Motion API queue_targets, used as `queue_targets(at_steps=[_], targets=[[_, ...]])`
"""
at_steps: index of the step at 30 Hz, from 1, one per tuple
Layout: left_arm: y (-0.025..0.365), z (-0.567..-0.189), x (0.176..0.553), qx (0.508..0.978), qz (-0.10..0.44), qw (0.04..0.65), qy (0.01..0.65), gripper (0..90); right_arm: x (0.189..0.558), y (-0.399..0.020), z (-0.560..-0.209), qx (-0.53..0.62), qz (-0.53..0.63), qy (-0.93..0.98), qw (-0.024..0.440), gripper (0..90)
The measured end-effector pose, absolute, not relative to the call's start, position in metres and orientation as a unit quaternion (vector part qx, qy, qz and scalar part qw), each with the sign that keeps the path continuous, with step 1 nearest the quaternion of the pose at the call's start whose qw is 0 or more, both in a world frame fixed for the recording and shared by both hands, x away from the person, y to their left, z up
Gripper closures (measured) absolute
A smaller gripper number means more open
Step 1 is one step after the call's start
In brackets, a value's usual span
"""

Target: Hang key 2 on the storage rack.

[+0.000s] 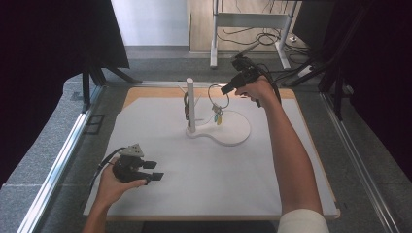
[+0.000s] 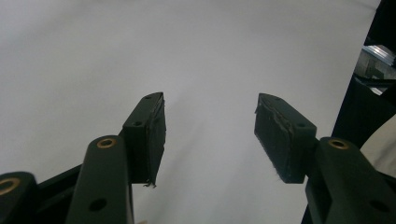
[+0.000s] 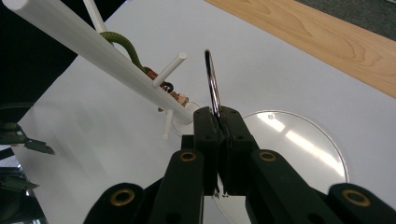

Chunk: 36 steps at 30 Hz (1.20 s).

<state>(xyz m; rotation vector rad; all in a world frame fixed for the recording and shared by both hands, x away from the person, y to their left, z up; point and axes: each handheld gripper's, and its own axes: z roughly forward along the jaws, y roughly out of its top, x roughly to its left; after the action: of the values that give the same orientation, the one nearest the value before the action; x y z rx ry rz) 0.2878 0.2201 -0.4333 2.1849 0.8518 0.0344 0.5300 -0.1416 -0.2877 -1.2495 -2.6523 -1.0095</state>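
A white stand has a tall post [image 1: 190,104] on a rounded base [image 1: 228,130]. A dark green cord [image 1: 186,108] hangs on one of the post's pegs. My right gripper [image 1: 224,90] is held above the base, just right of the post, shut on a metal key ring [image 1: 218,96] with small tags [image 1: 217,116] dangling below. In the right gripper view the key ring [image 3: 212,84] rises edge-on from the closed right gripper [image 3: 218,114], close to a short peg [image 3: 169,70] on the post [image 3: 93,42]. My left gripper [image 1: 154,171] rests open and empty at the mat's front left; the left gripper [image 2: 210,130] faces bare white mat.
A white mat [image 1: 209,184] covers a wooden board [image 1: 145,92] whose far edge shows beyond it. Black curtains and metal rails flank the table. A desk frame and cables [image 1: 252,34] stand on the floor behind.
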Motion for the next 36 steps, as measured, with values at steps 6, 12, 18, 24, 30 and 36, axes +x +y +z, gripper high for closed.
queue_targets(at_steps=[6,12,18,24,30,36], targets=[[0.223,-0.431,0.286,0.856,0.015,0.393,0.335,44.0,0.532,-0.135,-0.287,-0.401,-0.325,-0.856,0.017,86.4],[0.224,-0.431,0.284,0.855,0.015,0.395,0.335,44.0,0.537,-0.127,-0.287,-0.4,-0.32,-0.859,0.014,86.4],[0.224,-0.431,0.285,0.856,0.015,0.394,0.334,44.0,0.544,-0.119,-0.292,-0.4,-0.31,-0.863,0.014,86.4],[0.224,-0.431,0.284,0.856,0.015,0.394,0.334,44.0,0.545,-0.112,-0.297,-0.398,-0.303,-0.866,0.016,86.4],[0.225,-0.431,0.283,0.855,0.016,0.395,0.335,44.0,0.545,-0.105,-0.3,-0.395,-0.299,-0.869,0.016,86.4],[0.224,-0.431,0.283,0.856,0.016,0.393,0.335,44.0,0.541,-0.098,-0.305,-0.386,-0.297,-0.873,0.023,86.4]])
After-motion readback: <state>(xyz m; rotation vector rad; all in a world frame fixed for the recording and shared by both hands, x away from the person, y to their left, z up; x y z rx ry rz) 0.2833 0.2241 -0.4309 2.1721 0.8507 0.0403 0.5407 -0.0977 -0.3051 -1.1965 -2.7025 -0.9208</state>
